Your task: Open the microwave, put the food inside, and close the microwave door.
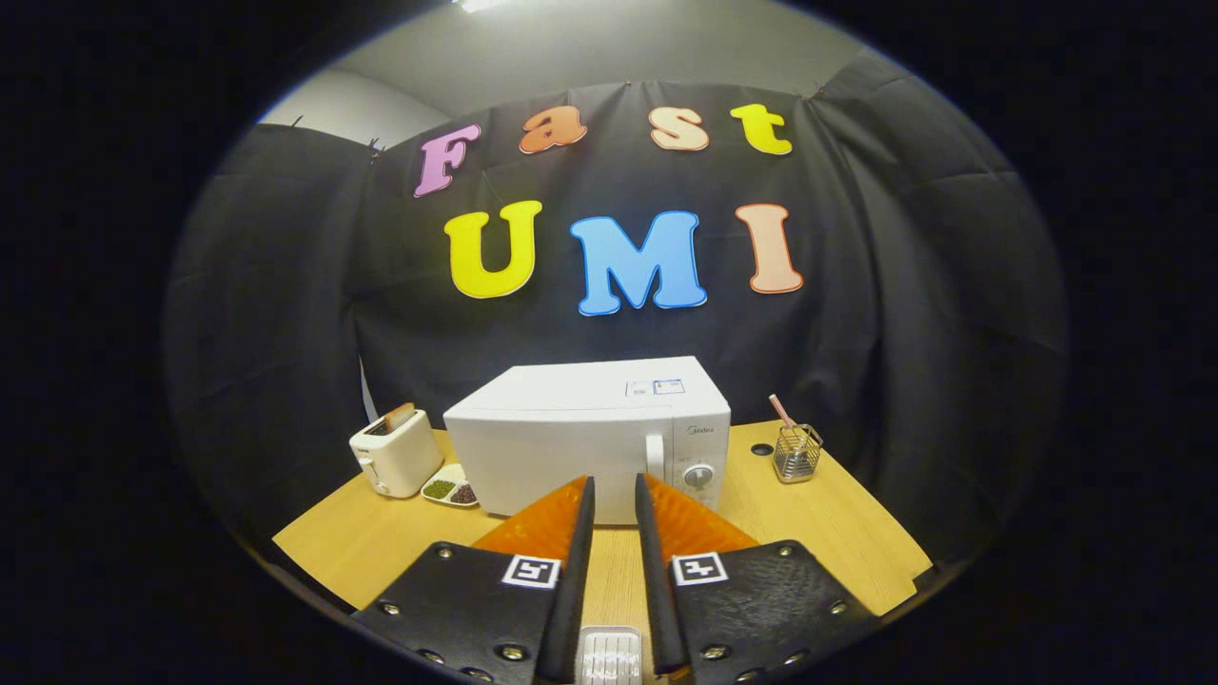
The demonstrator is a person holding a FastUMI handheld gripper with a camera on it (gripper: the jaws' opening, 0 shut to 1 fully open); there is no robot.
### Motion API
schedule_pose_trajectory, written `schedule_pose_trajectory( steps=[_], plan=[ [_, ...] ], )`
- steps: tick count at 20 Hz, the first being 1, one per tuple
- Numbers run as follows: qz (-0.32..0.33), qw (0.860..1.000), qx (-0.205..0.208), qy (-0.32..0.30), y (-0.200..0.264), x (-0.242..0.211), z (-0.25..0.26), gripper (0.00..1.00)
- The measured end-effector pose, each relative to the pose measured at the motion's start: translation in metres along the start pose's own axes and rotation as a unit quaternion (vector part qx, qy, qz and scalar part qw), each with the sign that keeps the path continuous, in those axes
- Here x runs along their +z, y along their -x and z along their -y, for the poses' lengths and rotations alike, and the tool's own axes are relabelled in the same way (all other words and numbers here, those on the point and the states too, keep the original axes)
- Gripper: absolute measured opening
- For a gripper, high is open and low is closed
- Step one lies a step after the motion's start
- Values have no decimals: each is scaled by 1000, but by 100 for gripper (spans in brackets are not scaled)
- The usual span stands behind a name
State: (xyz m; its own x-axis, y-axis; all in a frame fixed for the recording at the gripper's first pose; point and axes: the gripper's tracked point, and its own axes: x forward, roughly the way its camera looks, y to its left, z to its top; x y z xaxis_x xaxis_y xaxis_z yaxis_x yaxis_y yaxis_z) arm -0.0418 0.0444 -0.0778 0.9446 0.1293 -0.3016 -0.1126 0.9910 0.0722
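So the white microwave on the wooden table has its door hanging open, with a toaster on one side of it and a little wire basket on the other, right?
Not quite: the microwave has its door closed, flush with the front, as the gripper view shows. The rest holds: toaster on one side, wire basket on the other, all on the wooden table. The claw sits short of the door, fingers slightly apart and holding nothing.

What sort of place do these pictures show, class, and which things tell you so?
Probably a mock kitchen counter staged in a cloth-walled booth: a closed white microwave, a toaster with bread in it, and a wire utensil holder stand on a wooden table. The hand-held gripper hovers empty, fingers slightly apart.
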Motion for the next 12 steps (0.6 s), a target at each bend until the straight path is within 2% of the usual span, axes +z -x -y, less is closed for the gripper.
schedule_pose_trajectory(
  steps=[3,4,5,6,9,10,12],
  plan=[
    [7,1000,2,6,9,1,-1,48],
    [10,1000,1,8,12,0,-1,57],
    [11,1000,0,10,15,1,-1,62],
    [14,1000,-2,11,19,2,0,74],
    [34,999,-7,23,26,10,2,89],
    [37,999,-11,28,29,12,5,97],
    [42,998,-15,34,30,15,7,98]
  ],
)
